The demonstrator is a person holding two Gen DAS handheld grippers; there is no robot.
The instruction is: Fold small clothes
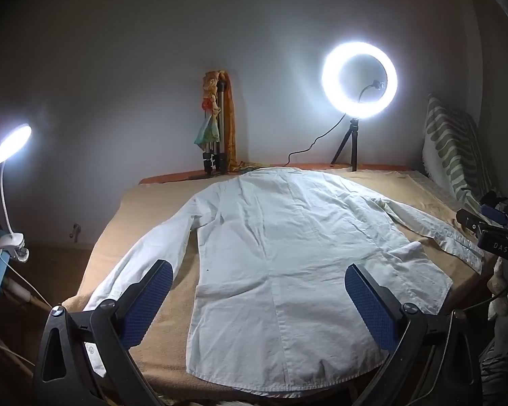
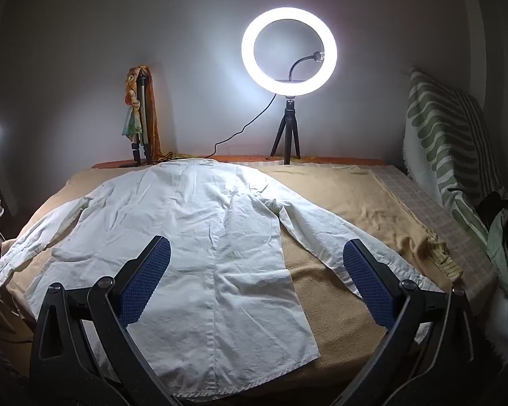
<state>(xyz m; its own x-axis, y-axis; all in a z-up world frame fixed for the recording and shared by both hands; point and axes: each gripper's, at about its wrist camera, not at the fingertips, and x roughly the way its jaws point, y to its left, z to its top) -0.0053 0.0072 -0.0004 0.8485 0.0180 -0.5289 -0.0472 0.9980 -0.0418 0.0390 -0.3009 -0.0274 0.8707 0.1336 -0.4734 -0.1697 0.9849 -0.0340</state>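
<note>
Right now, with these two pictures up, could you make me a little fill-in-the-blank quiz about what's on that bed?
1. The white shirt lies spread ____ on the tan blanket.
2. Both sleeves are ____, not folded in.
3. The ring light stands on a small ____.
4. The jaws of the left gripper and right gripper stand ____.

Missing words: flat; spread out; tripod; open

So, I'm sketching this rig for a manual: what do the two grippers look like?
Both match: the left gripper and right gripper have black angular plastic arms with round screw heads, and fingers lined with blue, finely textured pads. No sleeves show.
</note>
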